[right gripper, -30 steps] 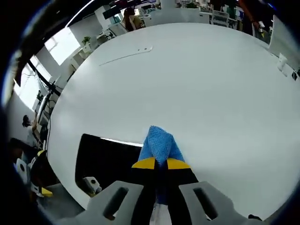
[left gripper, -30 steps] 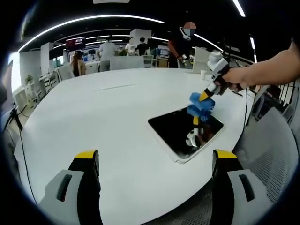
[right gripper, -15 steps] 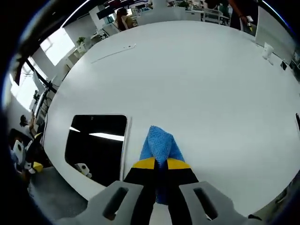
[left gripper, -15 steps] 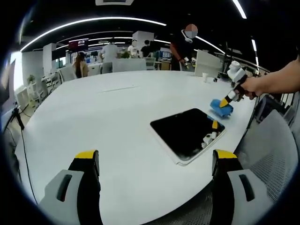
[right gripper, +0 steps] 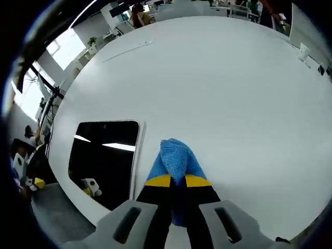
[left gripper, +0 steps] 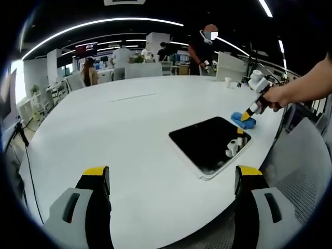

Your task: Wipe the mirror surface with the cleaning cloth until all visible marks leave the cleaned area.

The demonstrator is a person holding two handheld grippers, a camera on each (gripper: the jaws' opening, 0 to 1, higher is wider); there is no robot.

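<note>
the mirror [left gripper: 210,142] lies flat on the white desk [left gripper: 114,129], near the desk's edge, and it looks dark with a thin pale rim. in the right gripper view the mirror [right gripper: 104,155] sits to the left of the cloth. the blue cloth [right gripper: 174,163] is on the bare desk [right gripper: 218,88] just beside the mirror's rim, not on the glass. in the left gripper view the cloth [left gripper: 243,118] is by the far corner of the mirror. the right gripper [right gripper: 176,181] has its jaws clamped on the cloth, with the yellow tips pressed close. in the left gripper view a hand [left gripper: 275,96] holds the right gripper [left gripper: 248,115] tilted down at the cloth. the glass shows a small white and yellow picture of a gripper. the left gripper [left gripper: 171,174] hangs above the desk, well apart from the mirror, with its jaws wide apart and nothing between them. a grey mesh chair [left gripper: 301,166] stands by the desk's edge. far off, people [left gripper: 122,54] stand and sit by other desks, and long lights [left gripper: 98,23] run across the dark ceiling.
</note>
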